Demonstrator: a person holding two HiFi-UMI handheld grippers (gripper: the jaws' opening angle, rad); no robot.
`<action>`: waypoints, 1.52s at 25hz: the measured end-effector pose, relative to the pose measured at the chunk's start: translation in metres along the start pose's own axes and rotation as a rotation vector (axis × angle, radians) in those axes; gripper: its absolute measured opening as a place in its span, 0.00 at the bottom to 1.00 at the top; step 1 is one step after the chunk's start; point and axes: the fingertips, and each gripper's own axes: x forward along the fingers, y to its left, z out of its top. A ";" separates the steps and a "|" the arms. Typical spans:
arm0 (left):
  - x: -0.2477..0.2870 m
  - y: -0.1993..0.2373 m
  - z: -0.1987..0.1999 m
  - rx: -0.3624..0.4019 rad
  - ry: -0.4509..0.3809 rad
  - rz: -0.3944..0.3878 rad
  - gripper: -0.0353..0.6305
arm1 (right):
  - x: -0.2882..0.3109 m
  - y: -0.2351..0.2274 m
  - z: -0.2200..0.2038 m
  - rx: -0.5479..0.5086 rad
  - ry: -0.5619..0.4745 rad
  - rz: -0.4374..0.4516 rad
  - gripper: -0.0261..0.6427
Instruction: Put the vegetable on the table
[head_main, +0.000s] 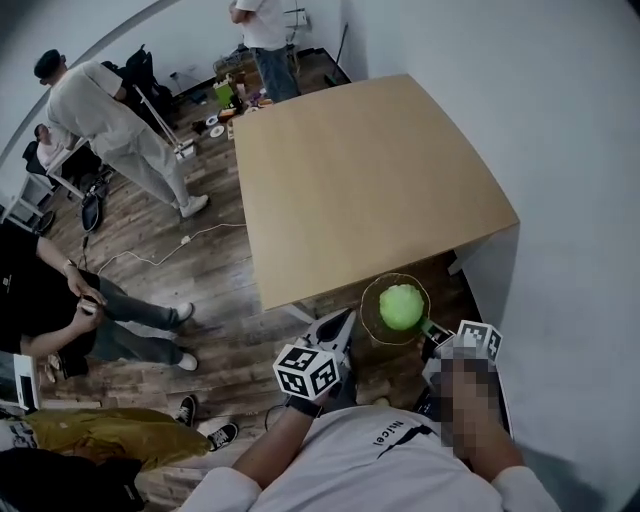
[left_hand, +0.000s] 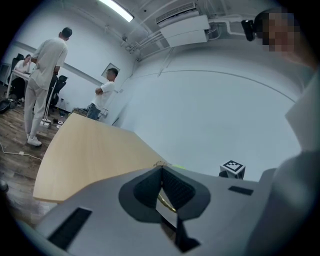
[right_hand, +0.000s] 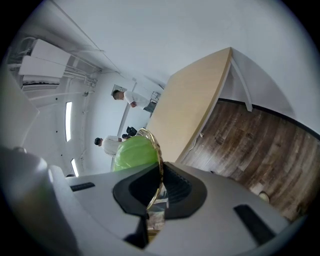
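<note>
A round green vegetable (head_main: 401, 306) lies in a gold wire bowl (head_main: 396, 275) held in the air just off the near edge of the bare wooden table (head_main: 370, 170). My right gripper (head_main: 432, 335) is shut on the bowl's right rim. In the right gripper view the gold rim (right_hand: 159, 160) runs between the pads of the right gripper (right_hand: 160, 175), and the vegetable (right_hand: 132, 152) bulges behind it. My left gripper (head_main: 348, 318) meets the bowl's left side. In the left gripper view the left gripper (left_hand: 162, 172) is shut with a strip of gold rim (left_hand: 166, 201) between its pads.
The table (left_hand: 90, 150) stands against a white wall (head_main: 560, 150) on the right. Two people (head_main: 120, 130) stand at the back left among clutter, and others sit at the left (head_main: 70, 310). A white cable (head_main: 170, 245) lies on the wooden floor.
</note>
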 end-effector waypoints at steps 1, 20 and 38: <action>0.005 0.012 0.007 0.002 0.003 -0.002 0.07 | 0.012 0.004 0.005 0.000 -0.001 -0.003 0.07; 0.109 0.148 0.100 -0.006 0.046 -0.036 0.07 | 0.173 0.038 0.119 -0.002 -0.001 -0.068 0.08; 0.224 0.229 0.132 -0.096 0.057 0.126 0.07 | 0.322 -0.010 0.218 -0.127 0.227 -0.075 0.08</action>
